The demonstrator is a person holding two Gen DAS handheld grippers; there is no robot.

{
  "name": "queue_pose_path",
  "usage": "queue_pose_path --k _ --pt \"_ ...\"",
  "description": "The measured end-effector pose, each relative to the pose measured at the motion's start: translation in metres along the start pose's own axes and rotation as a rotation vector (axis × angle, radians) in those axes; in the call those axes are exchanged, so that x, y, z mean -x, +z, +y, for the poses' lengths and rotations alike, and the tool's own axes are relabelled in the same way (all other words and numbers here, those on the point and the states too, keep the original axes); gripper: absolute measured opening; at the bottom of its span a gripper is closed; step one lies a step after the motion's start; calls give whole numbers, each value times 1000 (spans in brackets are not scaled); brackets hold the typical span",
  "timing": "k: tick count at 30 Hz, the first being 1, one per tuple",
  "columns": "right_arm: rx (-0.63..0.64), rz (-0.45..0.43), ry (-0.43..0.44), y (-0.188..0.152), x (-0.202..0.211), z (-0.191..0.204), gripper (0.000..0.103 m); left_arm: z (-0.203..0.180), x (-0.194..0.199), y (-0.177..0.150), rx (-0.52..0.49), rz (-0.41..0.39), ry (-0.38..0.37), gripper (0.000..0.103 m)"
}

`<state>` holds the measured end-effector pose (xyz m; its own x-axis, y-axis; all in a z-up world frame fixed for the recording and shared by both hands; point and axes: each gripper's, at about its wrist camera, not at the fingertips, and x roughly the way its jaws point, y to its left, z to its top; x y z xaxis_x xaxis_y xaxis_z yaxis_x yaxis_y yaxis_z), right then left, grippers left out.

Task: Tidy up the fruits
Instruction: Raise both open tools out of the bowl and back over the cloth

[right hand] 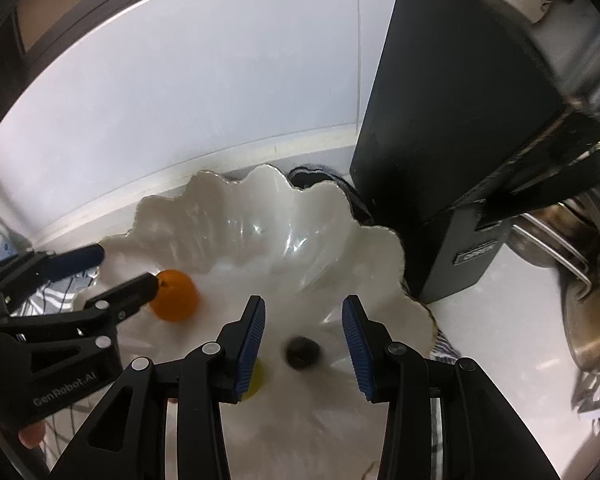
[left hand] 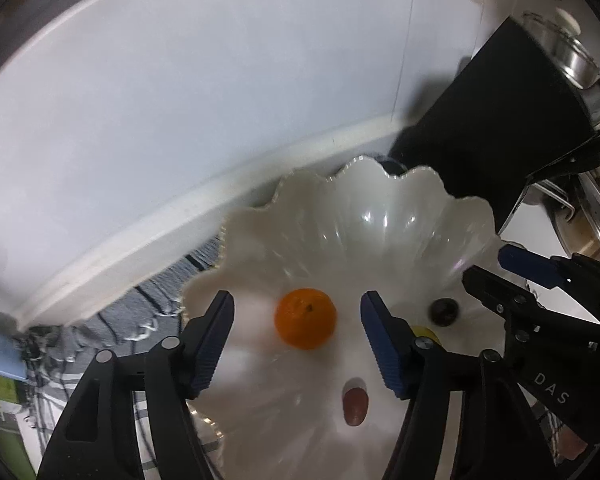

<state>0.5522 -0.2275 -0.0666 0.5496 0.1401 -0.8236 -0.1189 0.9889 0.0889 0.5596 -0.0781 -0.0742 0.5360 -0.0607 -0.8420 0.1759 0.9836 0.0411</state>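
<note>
A white scalloped bowl (left hand: 364, 164) (right hand: 260, 174) holds the fruit. An orange (left hand: 305, 318) (right hand: 178, 300) lies on its floor between the fingers of my left gripper (left hand: 298, 304) (right hand: 126, 268), which is open, with gaps on both sides. A small dark round fruit (left hand: 443, 312) (right hand: 303, 353) rests between the spread pads of my right gripper (right hand: 304, 308) (left hand: 486, 266), also open and not touching it. A yellow fruit (left hand: 424, 334) (right hand: 256, 378) is half hidden behind a finger. A reddish-brown oval fruit (left hand: 356, 406) lies nearer the bowl's front.
A tall black box (left hand: 500, 120) (right hand: 440, 140) stands right behind the bowl. Steel pots (left hand: 572, 52) (right hand: 588, 320) crowd the right side. A striped cloth (left hand: 140, 320) (right hand: 60, 292) lies under the bowl's left edge. A white wall runs along the back.
</note>
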Motion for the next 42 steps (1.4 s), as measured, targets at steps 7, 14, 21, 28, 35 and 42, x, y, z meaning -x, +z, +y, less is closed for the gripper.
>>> queue_pose_path --k 7,14,21,28,35,42 --pt "7 -53 18 -12 32 2 41 2 40 -10 1 -114 13 67" --pt "11 -129 14 -22 61 8 41 -2 78 -23 -16 -192 31 69" --pt "28 -215 9 -38 102 12 41 -5 110 -39 -13 -245 20 69" --pt "27 -269 31 -54 131 13 41 -14 144 -59 -20 -325 31 71" --pt "35 -324 31 -74 157 13 42 -21 175 -81 -7 -382 31 73" --pt "61 -366 21 -101 180 14 42 -27 198 -109 17 -405 35 74"
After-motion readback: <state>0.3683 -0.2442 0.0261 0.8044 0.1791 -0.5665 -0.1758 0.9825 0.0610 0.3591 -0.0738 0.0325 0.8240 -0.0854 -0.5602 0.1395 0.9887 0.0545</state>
